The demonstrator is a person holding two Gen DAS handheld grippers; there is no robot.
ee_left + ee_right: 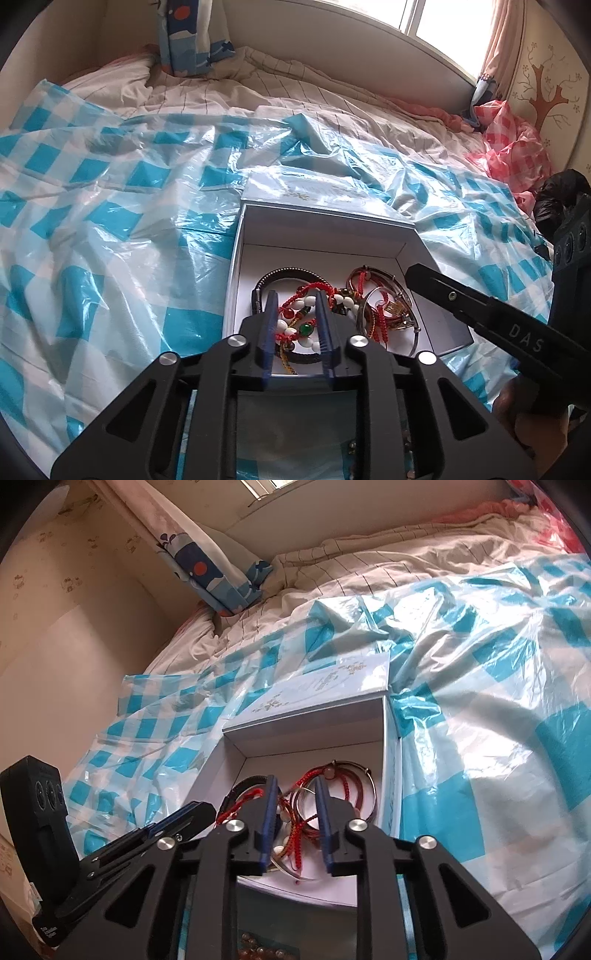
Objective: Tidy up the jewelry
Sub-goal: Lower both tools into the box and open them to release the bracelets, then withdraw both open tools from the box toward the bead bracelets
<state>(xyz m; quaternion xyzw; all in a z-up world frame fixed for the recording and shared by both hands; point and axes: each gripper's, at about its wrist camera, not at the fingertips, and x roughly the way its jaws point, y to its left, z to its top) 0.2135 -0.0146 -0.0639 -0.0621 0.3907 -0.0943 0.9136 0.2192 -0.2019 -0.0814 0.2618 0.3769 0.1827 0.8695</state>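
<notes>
An open white box (317, 229) (306, 738) lies on a blue-checked plastic sheet on the bed. Inside is a tangle of jewelry: a red-cord bracelet with white and green beads (301, 325), a black braided bracelet (284, 275), and metal bangles with red cord (388, 295) (354, 775). My left gripper (296, 299) hangs open just above the beaded bracelet, holding nothing. My right gripper (295, 782) is open over the bangles, also empty. The right gripper's finger (480, 314) shows at the box's right edge in the left wrist view.
The box lid (317, 192) (325, 686) lies flat just behind the box. A red-checked plastic bag (513, 147) sits at the far right by the wall. A blue patterned pillow (218, 576) leans at the headboard. Loose beads (258, 949) lie near the box's front edge.
</notes>
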